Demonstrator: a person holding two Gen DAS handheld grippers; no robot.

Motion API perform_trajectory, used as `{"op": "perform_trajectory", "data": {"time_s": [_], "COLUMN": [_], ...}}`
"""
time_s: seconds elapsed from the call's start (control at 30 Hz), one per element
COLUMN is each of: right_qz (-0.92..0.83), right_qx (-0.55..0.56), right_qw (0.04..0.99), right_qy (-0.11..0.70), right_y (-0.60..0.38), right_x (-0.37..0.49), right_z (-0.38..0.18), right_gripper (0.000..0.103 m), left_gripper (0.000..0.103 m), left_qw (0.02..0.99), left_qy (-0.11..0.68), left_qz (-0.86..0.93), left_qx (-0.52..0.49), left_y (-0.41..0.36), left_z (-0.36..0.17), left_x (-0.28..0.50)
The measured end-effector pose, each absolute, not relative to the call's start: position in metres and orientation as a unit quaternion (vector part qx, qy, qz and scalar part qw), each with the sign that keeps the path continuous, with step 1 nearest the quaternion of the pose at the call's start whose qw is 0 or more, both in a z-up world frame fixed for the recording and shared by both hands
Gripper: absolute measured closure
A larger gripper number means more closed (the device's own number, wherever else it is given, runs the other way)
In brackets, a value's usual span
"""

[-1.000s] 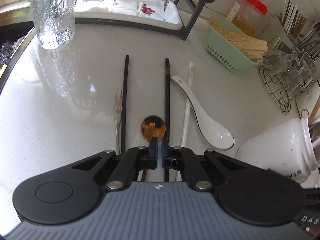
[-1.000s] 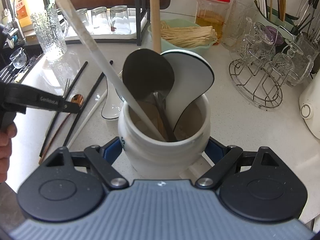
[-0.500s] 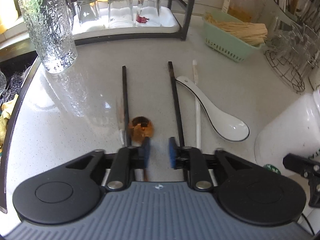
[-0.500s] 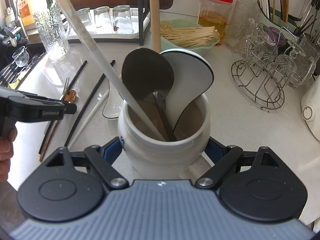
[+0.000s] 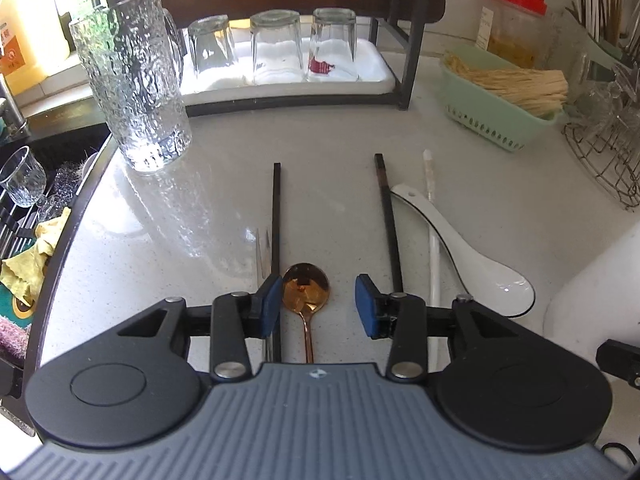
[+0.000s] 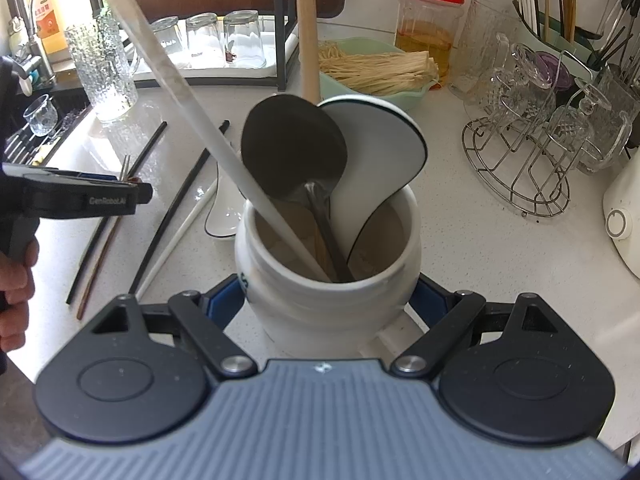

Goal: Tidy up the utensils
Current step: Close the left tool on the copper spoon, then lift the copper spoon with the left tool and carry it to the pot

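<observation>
The left tool (image 5: 316, 307) is hovering spread wide over the copper spoon (image 5: 306, 290) lying on the counter (image 5: 200, 216), while the right tool (image 6: 328, 300) is clamping the white crock (image 6: 328, 280); closing off-centre risks pinching the neighbouring black chopstick (image 5: 276, 216) too.

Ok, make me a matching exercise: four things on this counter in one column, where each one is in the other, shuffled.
Things:
1. copper spoon
2. white ceramic spoon
3. white jar
4. dry noodles

Places:
A. between the right gripper's fingers
B. in the green basket
C. between the open fingers of the left gripper
D. flat on the counter, right of the white chopstick

Pairs: 1-C, 2-D, 3-A, 4-B
</observation>
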State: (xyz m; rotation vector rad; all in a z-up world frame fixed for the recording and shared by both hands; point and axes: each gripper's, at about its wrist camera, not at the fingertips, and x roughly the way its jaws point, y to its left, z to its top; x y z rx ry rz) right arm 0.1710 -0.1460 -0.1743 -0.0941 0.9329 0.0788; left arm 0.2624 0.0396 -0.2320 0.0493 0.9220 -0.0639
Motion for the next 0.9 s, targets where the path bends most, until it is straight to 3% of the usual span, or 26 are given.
{"op": "perform_trajectory", "data": {"time_s": [0.4, 0.5, 0.53, 0.9], "right_qz": [0.036, 0.036, 0.036, 0.036], "right_qx": [-0.043, -0.042, -0.042, -0.042], "right_qw": [0.891, 0.891, 0.891, 0.891], "right_qy": [0.45, 0.45, 0.45, 0.45], "right_y": [-0.146, -0.146, -0.146, -0.146], "right_x": [0.172, 0.172, 0.172, 0.172], "right_z": [-0.175, -0.175, -0.175, -0.175], "right_gripper": [0.013, 0.013, 0.013, 0.013], "left_gripper": [0.057, 0.063, 0.07, 0.07], "left_qw": [0.893, 0.893, 0.89, 0.888], "left_qy": [0.444, 0.444, 0.45, 0.451], "left_qz": [-0.042, -0.049, -0.054, -0.074], "left_qx": [0.053, 0.061, 0.058, 0.044], "left_y": [0.036, 0.034, 0.034, 0.032], "left_z": [-0.237, -0.238, -0.239, -0.235], "left_x": [0.273, 0.274, 0.276, 0.271]}}
